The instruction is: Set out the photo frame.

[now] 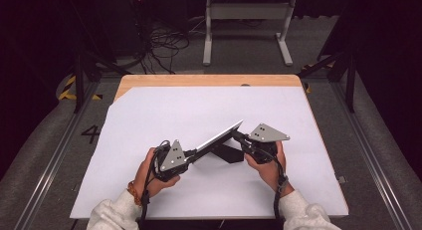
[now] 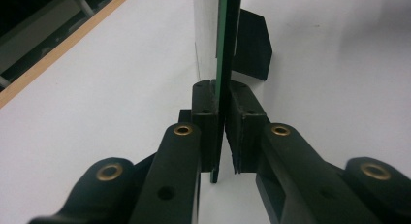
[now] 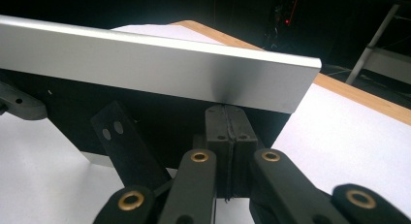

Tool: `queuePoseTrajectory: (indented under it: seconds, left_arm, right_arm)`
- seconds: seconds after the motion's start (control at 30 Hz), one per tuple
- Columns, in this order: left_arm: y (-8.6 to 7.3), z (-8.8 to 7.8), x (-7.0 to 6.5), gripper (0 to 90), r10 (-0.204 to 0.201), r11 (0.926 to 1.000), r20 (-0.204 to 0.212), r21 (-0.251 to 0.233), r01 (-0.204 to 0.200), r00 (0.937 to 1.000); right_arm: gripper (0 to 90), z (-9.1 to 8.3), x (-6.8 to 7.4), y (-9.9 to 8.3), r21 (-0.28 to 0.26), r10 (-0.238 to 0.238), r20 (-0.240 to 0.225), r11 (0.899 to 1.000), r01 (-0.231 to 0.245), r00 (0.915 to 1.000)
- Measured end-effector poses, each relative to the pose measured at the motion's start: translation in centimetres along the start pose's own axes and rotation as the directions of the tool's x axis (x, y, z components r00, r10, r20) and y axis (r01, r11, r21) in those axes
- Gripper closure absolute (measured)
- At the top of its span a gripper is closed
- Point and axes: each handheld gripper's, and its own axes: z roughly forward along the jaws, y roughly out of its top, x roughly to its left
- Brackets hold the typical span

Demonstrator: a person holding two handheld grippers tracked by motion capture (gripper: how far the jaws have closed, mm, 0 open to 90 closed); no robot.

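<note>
Flat panel (image 1: 219, 136), silvery face w/ black back, held tilted above white sheet (image 1: 149, 120) on table (image 1: 209, 80), centre-front. Left hand-held gripper (image 1: 191, 154) pinches panel's lower-left edge; in left gripper view the jaws press on a thin green-edged board (image 2: 222, 49). Right hand-held gripper (image 1: 238, 136): jaws pressed together at panel's upper-right edge; can't tell if anything is between them. Black stand piece (image 1: 230, 153) on sheet beneath panel.
</note>
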Motion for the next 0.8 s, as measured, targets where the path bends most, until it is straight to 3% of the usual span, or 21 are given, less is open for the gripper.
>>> queuePoseTrajectory:
  seconds: [0.67,0.8]
  left_arm:
    - [0.6,0.4,-1.1,79.3,0.011,0.9999,0.039,-0.012,-0.011,0.9992]
    - [0.7,0.5,-1.2,78.4,0.014,0.9998,0.045,-0.017,-0.013,0.9989]
  right_arm:
    - [90.0,1.4,-0.1,0.3,-0.012,0.022,-0.009,1.000,-0.022,0.9997]
    - [90.0,1.5,0.2,0.3,-0.015,0.027,-0.031,1.000,-0.027,0.9992]
